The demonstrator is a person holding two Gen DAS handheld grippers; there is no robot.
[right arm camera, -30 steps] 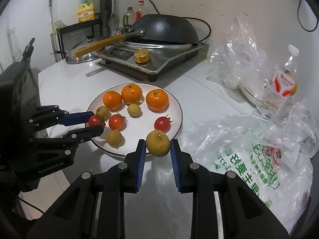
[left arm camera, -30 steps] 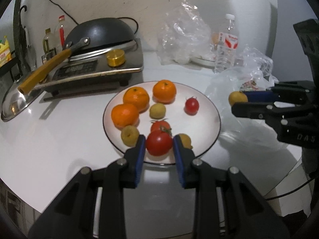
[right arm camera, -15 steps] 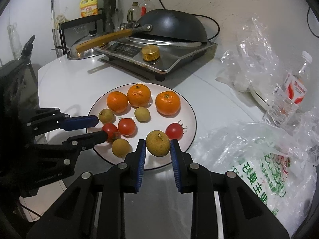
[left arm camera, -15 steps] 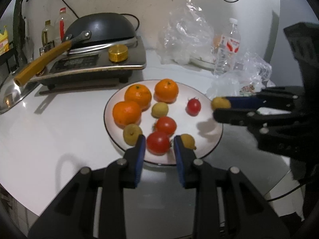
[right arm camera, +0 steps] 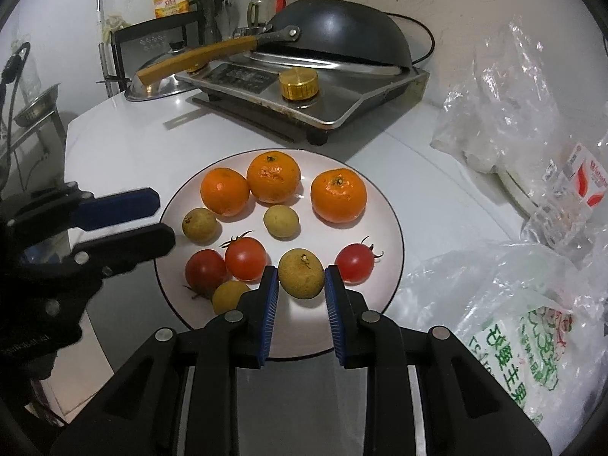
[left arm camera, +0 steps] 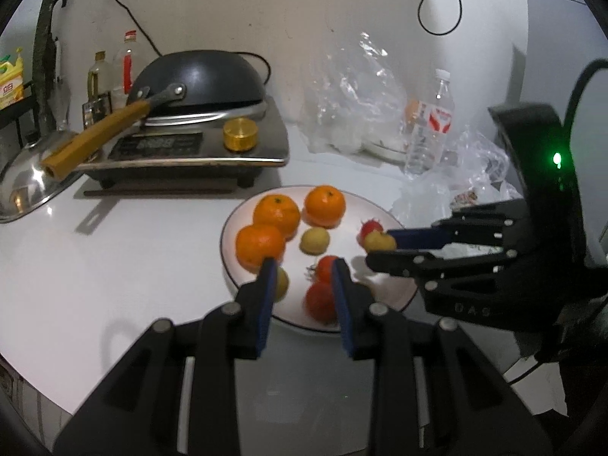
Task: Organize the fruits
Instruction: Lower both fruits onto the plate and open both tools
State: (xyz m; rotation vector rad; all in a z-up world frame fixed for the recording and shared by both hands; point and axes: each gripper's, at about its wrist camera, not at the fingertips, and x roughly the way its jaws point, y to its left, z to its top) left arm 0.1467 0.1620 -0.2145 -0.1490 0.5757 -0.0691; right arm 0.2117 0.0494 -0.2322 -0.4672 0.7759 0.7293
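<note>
My right tongs (right arm camera: pixel 300 285) are clamped on a yellow-brown longan (right arm camera: pixel 301 273), held at the lower middle of the right wrist frame, over the near part of the white plate (right arm camera: pixel 391 224); whether it touches the plate I cannot tell. In the left wrist frame the same tongs (left arm camera: pixel 380 249) reach in from the right edge with the longan (left arm camera: pixel 380 241) at their tips, in front of a red tomato (left arm camera: pixel 370 226).

My left tongs (left arm camera: pixel 304 285) sit at the lower middle of their frame, nearly closed and gripping nothing: both blue pads stand free over the plate's near edge (left arm camera: pixel 228 262), with two blurred tomatoes (left arm camera: pixel 321 302) behind the right pad. In the right wrist frame they (right arm camera: pixel 159 220) point in from the left edge, just beside the plate's rim.

On the plate lie three oranges (right arm camera: pixel 273 176) toward the upper part, three more longans (right arm camera: pixel 281 220) scattered between, a pair of tomatoes (right arm camera: pixel 245 258) at lower left and a single tomato (right arm camera: pixel 353 262) at the right, just beside my held longan.

Outward on the white tabletop (right arm camera: pixel 125 140) stands a stove (right arm camera: pixel 304 91) with an overturned black wok (right arm camera: pixel 342 38) at upper centre, and crumpled plastic bags (right arm camera: pixel 505 304) fill the right side.
</note>
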